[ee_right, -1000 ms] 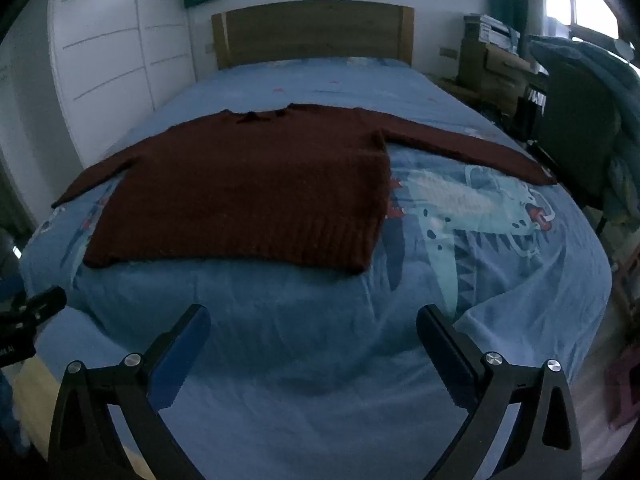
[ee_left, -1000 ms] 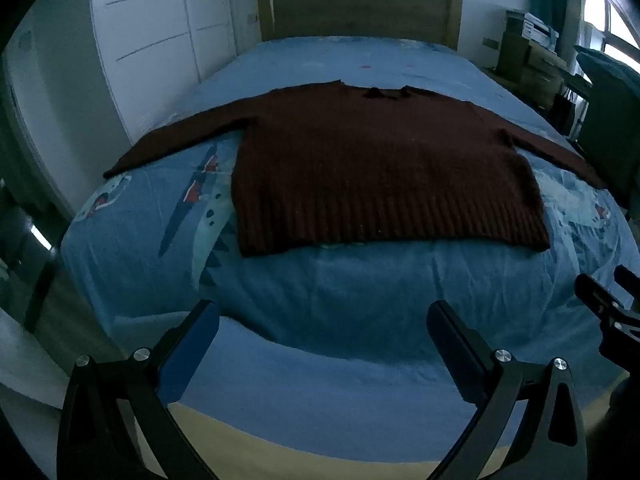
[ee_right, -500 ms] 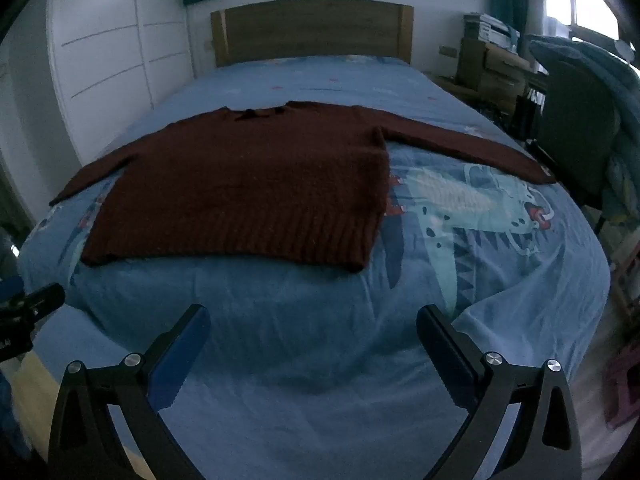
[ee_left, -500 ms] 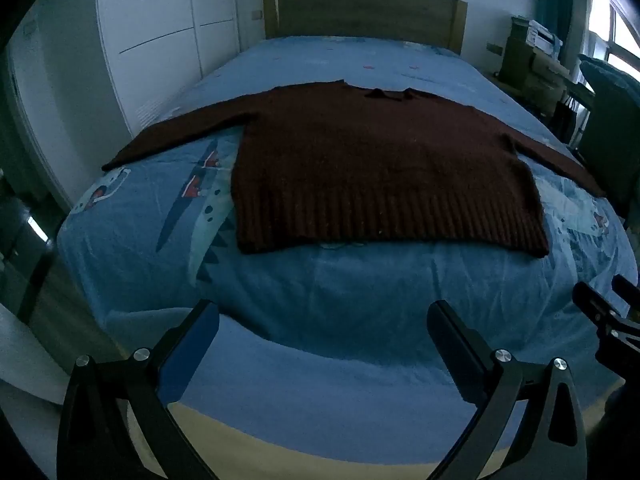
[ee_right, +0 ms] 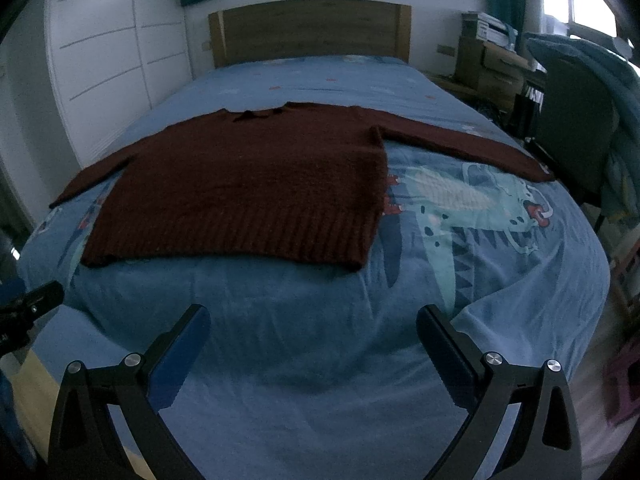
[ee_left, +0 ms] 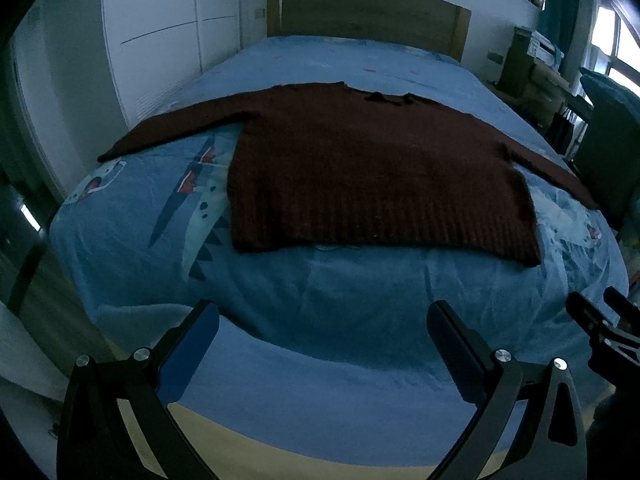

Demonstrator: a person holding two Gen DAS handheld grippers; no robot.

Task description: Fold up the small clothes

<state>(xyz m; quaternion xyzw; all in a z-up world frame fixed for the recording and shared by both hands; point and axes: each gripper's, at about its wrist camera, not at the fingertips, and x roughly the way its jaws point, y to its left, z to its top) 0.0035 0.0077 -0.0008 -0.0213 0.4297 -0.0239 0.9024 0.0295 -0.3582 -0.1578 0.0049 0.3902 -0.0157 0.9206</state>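
Sweater [ee_left: 372, 176], dark red-brown, lies flat and face up on the bed [ee_left: 320, 292], both sleeves spread out to the sides, its ribbed hem toward the cameras and its neck toward the wooden headboard [ee_left: 368, 16]. The bedcover is blue with a cartoon dinosaur print [ee_right: 460, 200] showing beside the sweater. White wardrobe doors [ee_left: 160, 40] stand along the bed's left side; a dark chair [ee_right: 572, 128] draped with a blue blanket and a stack of boxes [ee_right: 484, 64] crowd its right side.

Left hand-held gripper [ee_left: 322, 344] hovers over the foot of the bed with its jaws wide apart, holding nothing and well short of the hem. Right hand-held gripper [ee_right: 312, 344] hangs likewise over the foot of the bed, jaws spread and empty. Nothing lies between either gripper and the sweater but bare bedcover.
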